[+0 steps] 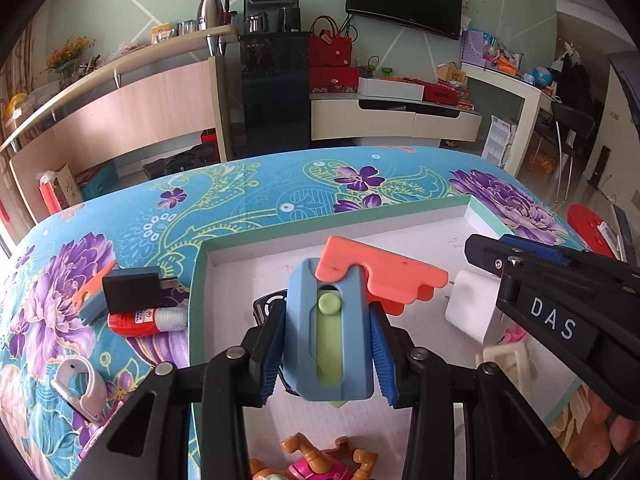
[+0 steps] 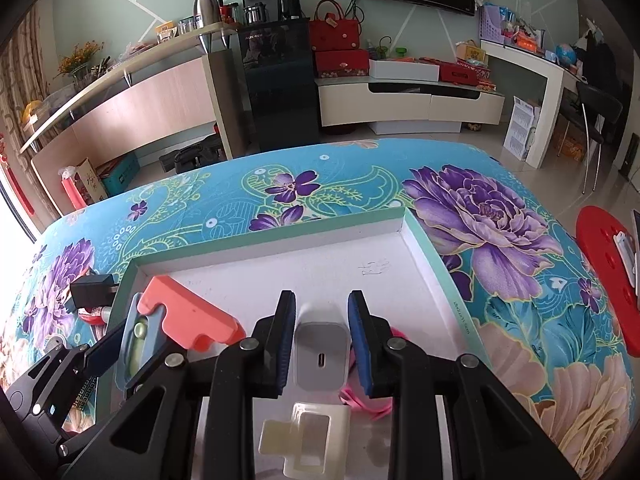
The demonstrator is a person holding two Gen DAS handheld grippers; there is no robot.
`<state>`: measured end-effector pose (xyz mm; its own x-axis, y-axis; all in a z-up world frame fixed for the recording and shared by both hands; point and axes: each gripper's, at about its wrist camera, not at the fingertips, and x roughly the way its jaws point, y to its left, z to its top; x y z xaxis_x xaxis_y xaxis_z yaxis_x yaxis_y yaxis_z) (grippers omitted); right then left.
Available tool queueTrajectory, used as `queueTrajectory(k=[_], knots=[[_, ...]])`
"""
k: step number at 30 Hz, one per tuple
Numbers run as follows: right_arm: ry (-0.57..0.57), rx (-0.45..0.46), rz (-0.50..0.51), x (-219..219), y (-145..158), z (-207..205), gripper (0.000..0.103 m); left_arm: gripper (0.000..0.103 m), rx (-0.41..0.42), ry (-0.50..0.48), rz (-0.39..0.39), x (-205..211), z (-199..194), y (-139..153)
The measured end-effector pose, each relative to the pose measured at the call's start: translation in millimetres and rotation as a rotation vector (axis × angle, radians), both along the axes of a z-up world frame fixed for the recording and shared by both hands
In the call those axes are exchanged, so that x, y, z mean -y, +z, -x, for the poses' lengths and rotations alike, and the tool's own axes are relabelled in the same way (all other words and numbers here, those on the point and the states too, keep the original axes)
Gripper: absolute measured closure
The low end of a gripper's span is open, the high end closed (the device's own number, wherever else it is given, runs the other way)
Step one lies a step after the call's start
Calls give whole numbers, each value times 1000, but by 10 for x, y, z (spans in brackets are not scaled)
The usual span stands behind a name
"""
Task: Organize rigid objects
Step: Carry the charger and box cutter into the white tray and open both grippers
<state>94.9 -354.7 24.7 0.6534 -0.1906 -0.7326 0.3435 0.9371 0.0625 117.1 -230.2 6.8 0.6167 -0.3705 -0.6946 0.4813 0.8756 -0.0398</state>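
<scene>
- Your left tool (image 1: 326, 354) grips the blue toy cutter (image 1: 328, 332) by its sides, its orange blade (image 1: 380, 276) pointing forward above the tray (image 1: 400, 224).
- Your right tool (image 2: 322, 338) is spread wide, astride the white charger (image 2: 320, 354), pads (image 2: 362, 344) not touching it.
- The charger stands in the tray on the desk (image 2: 224, 204).

My right tool (image 2: 322, 336) hangs spread over the white charger (image 2: 320, 356) in the tray (image 2: 430, 248); my left tool (image 2: 120, 354) grips the blue-and-coral toy (image 2: 176, 320).
</scene>
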Motion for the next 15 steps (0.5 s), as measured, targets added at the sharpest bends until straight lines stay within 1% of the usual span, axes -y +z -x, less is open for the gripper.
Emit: queueTrajectory(k=[6, 9, 12, 14, 15], knots=[[8, 10, -11, 13, 15, 6, 75, 61, -48, 3, 15, -20, -26, -68], [5, 20, -14, 24, 44, 24, 75, 60, -50, 13, 17, -39, -29, -63], [8, 26, -13, 19, 68, 33, 75, 60, -50, 15, 35, -66, -25, -35], [9, 26, -10, 12, 78, 34, 75, 58, -48, 17, 54, -94, -22, -2], [7, 27, -7, 13, 82, 34, 75, 54, -44, 17, 59, -106, -17, 18]])
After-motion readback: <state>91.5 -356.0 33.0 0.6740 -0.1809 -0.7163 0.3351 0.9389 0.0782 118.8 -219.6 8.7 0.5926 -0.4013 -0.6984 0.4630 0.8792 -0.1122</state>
